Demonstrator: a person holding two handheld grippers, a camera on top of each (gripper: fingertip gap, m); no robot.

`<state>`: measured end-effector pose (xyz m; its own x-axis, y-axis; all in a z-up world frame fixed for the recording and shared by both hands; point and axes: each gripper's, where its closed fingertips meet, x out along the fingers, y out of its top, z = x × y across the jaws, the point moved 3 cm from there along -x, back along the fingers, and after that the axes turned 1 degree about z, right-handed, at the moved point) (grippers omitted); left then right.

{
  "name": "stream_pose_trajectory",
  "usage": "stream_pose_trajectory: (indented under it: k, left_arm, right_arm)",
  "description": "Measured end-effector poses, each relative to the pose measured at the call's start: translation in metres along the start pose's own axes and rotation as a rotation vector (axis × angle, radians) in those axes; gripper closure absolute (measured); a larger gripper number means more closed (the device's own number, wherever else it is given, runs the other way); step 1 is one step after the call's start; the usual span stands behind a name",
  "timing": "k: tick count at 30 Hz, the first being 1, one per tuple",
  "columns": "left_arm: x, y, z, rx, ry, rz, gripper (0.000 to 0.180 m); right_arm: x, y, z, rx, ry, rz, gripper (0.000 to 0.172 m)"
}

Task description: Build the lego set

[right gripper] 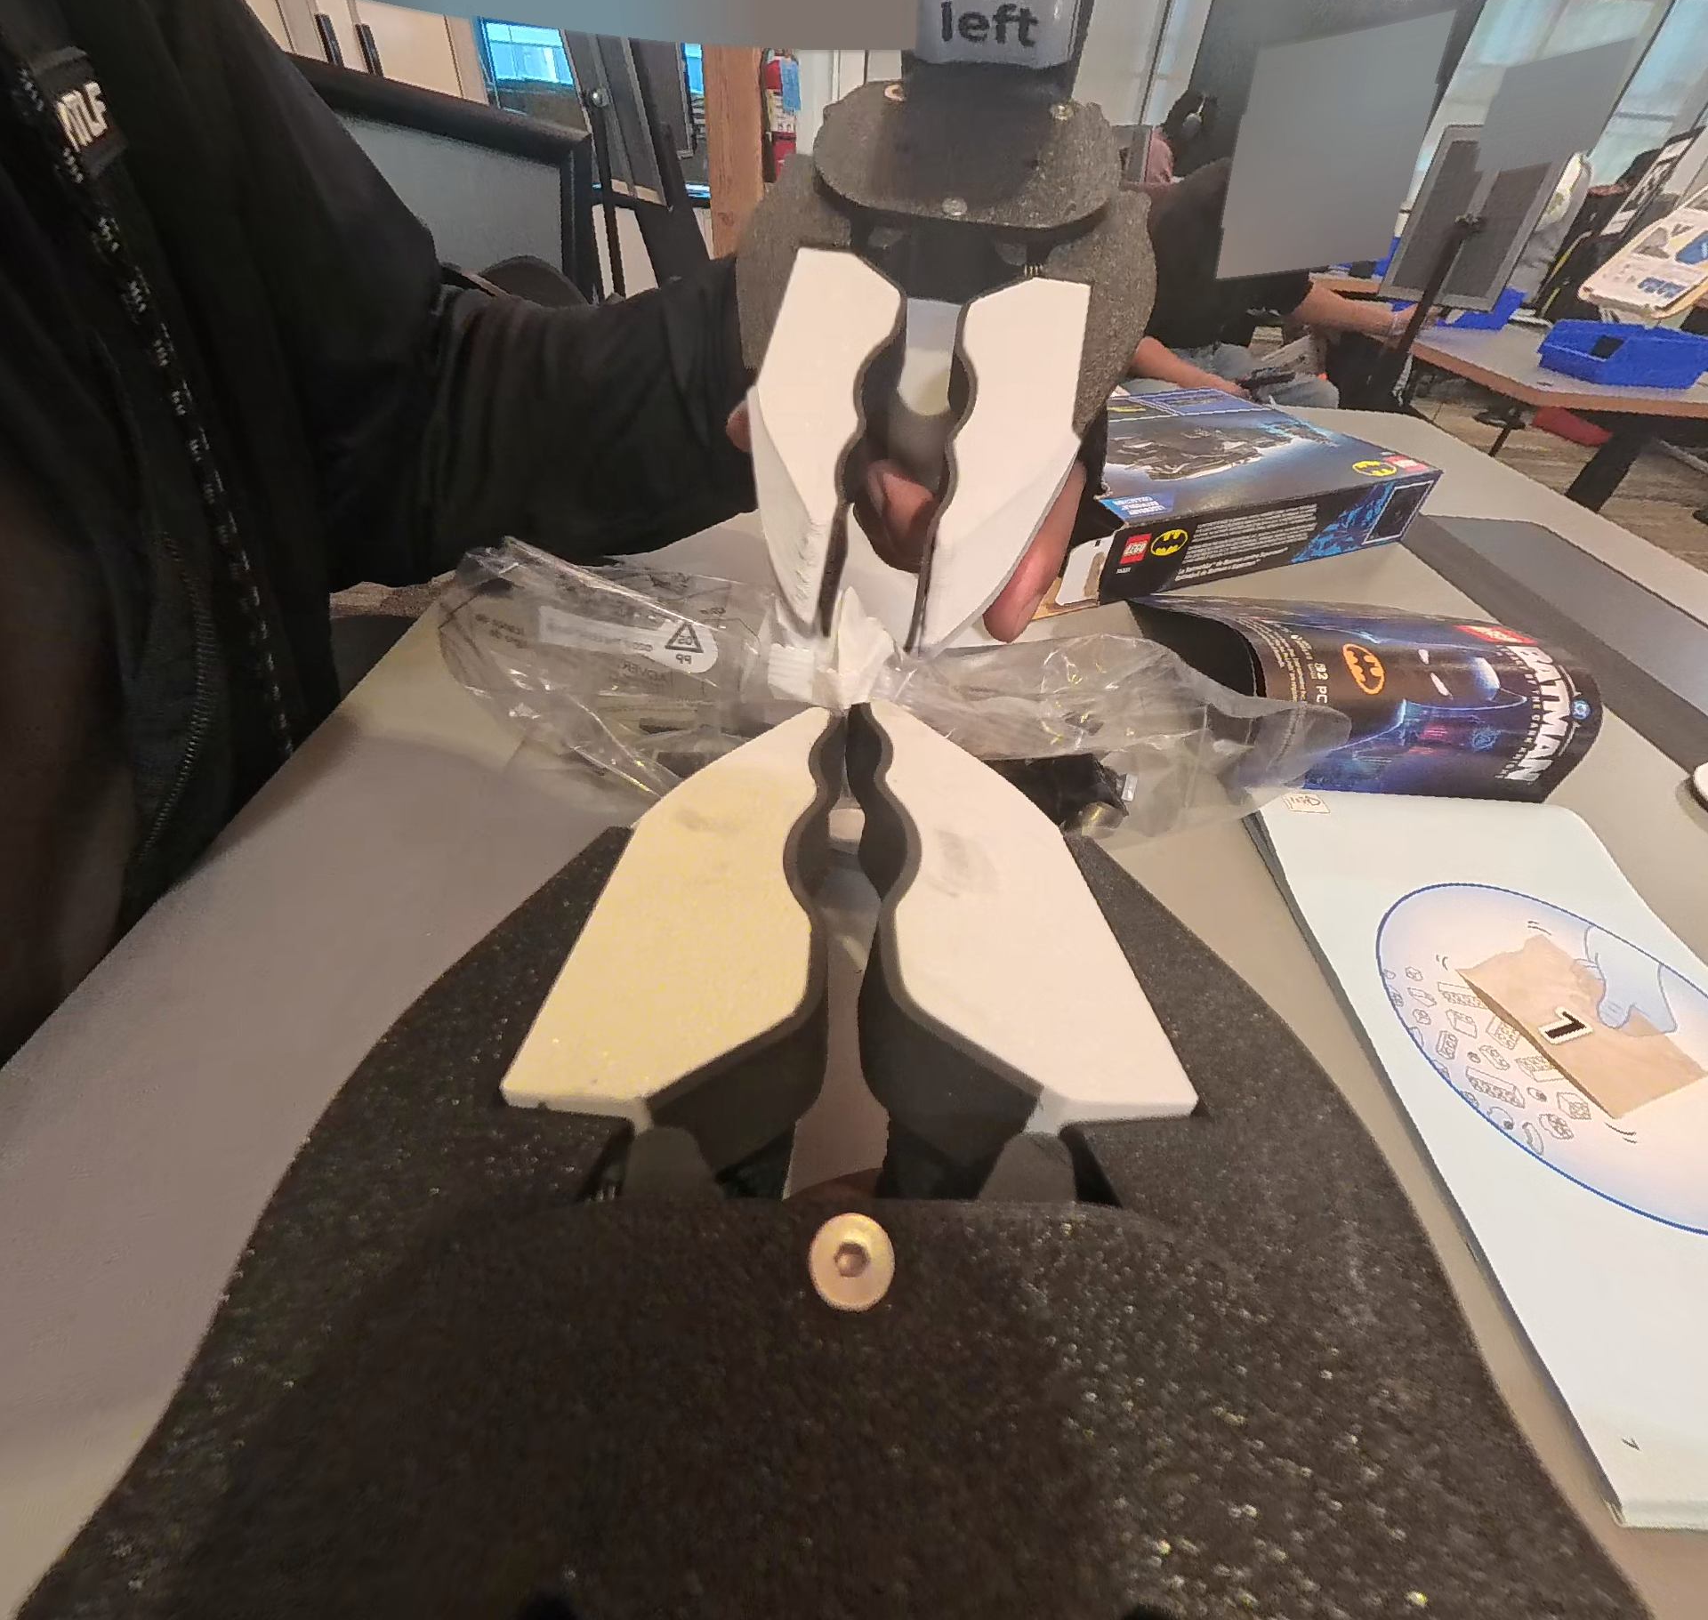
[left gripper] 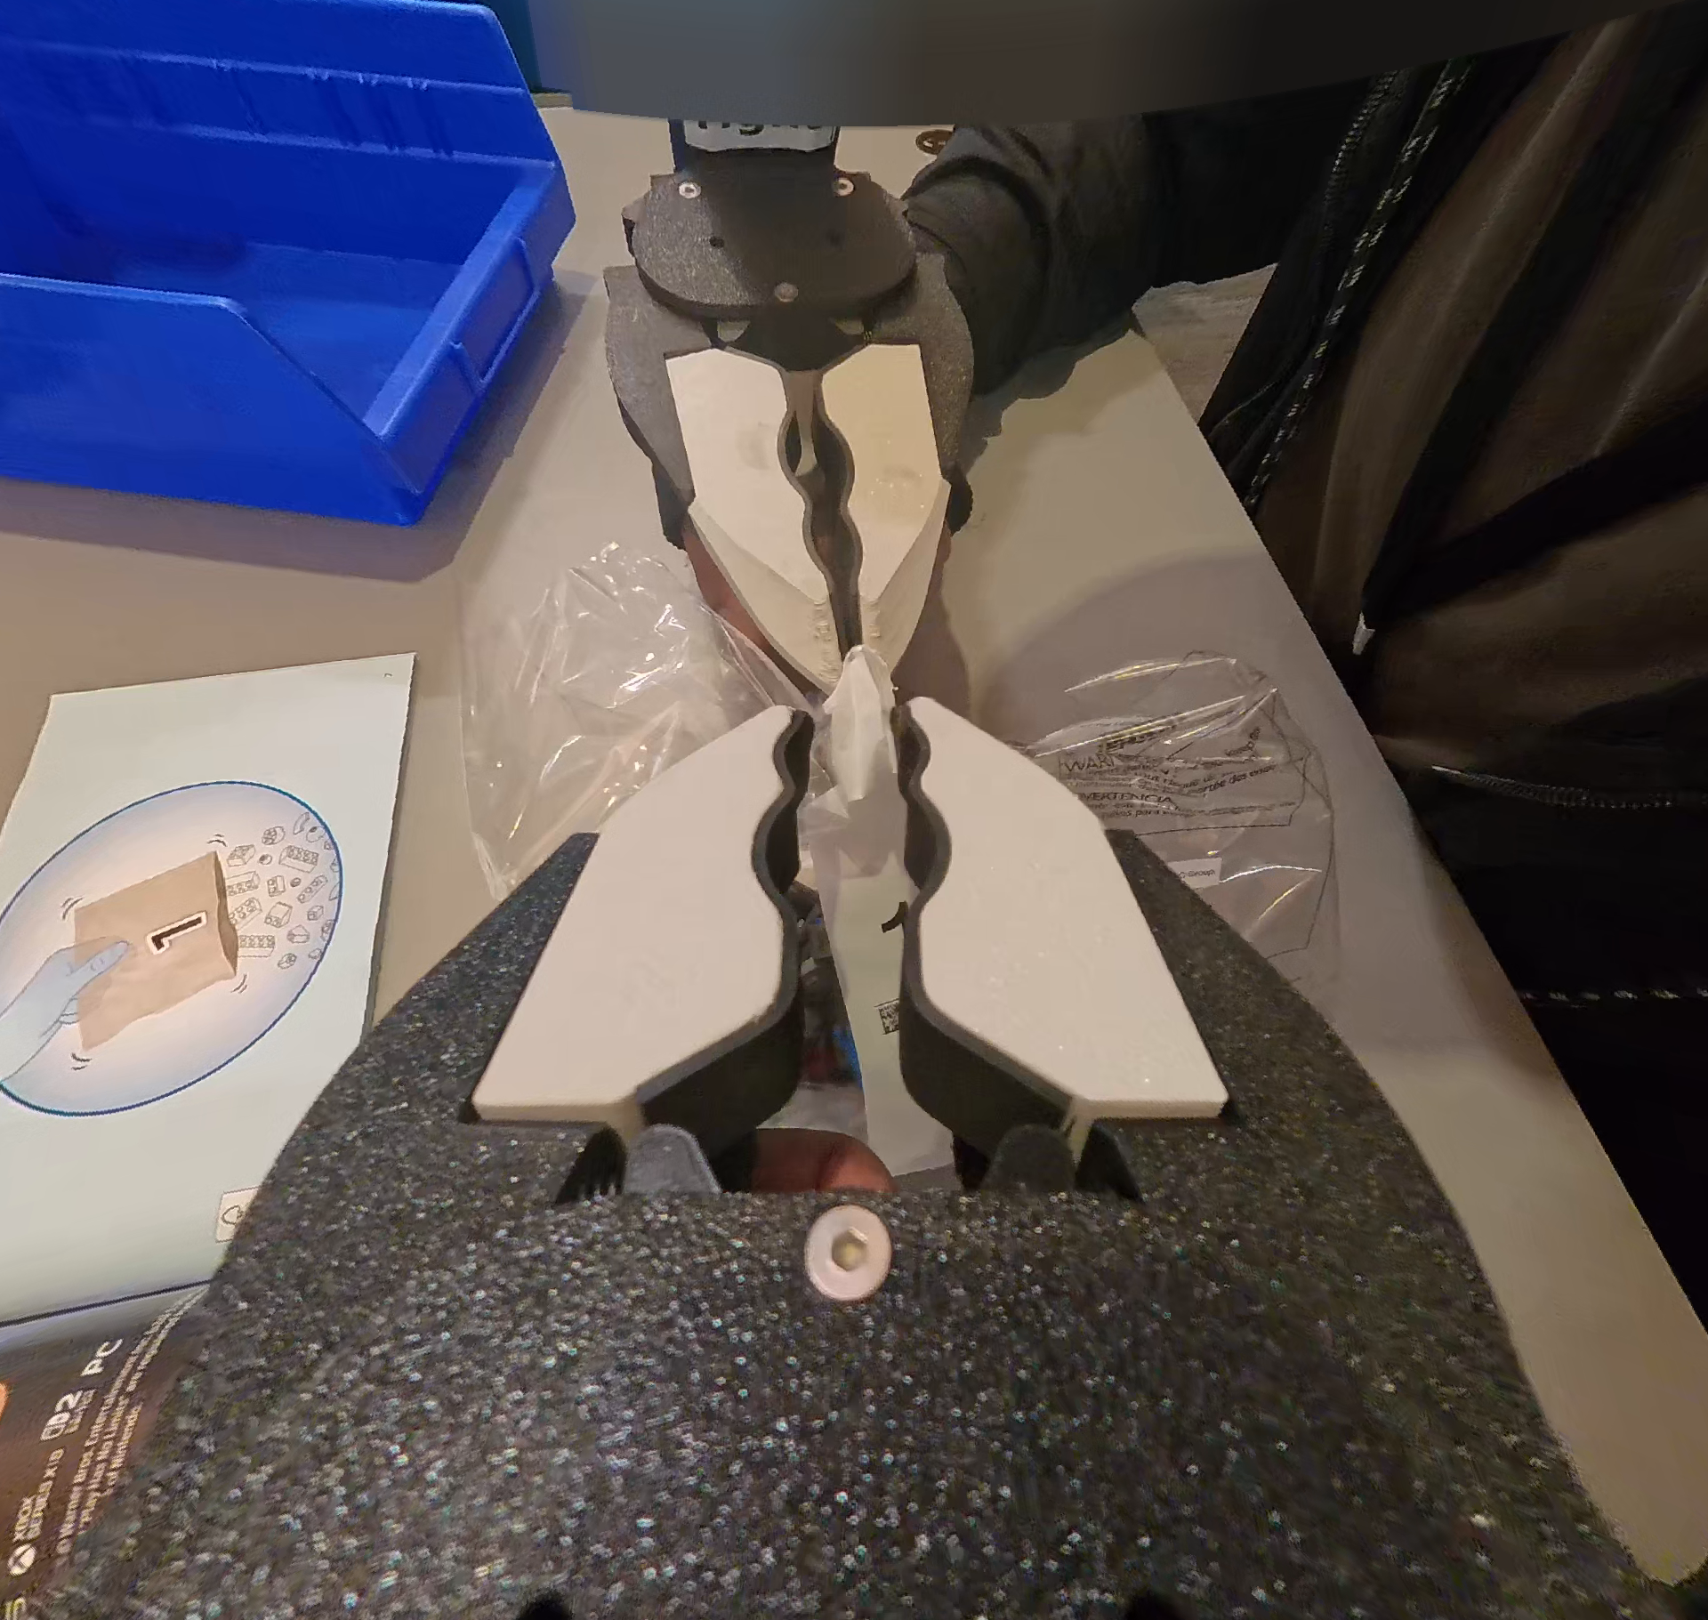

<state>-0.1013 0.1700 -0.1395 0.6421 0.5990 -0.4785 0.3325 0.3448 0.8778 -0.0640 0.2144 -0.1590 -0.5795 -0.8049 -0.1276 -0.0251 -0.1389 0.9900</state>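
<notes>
Grey tabletop [left gripper: 1091,559]: right gripper [right gripper: 846,714] pinches a clear plastic bag's [right gripper: 1063,688] bunched white edge; left gripper [left gripper: 855,725], slightly parted, surrounds it.

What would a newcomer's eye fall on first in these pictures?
Two hand-held grippers meet tip to tip over the grey table: the right hand-held gripper is pinched shut on a bunched clear plastic bag, while the left hand-held gripper stands open around the same bunch. A blue bin sits behind, a building-instruction booklet alongside.
</notes>
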Motion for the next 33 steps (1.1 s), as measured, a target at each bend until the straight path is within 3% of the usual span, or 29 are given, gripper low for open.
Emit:
stream_pose_trajectory:
  k: [19,26,33]
  left_arm:
    - [0.0047,0.0012,-0.0007,0.188,0.131,-0.07,0.165]
    - [0.0071,-0.0004,-0.0019,0.29,0.194,-0.119,0.18]
    - [0.0085,-0.006,-0.002,0.29,0.208,-0.043,0.18]
  right_arm:
    - [0.0008,-0.001,0.0007,-0.013,-0.021,-0.013,0.171]
    - [-0.0011,-0.0028,0.0055,-0.015,-0.059,-0.031,0.171]
    - [-0.0019,-0.0053,0.0058,-0.016,-0.059,-0.054,0.171]
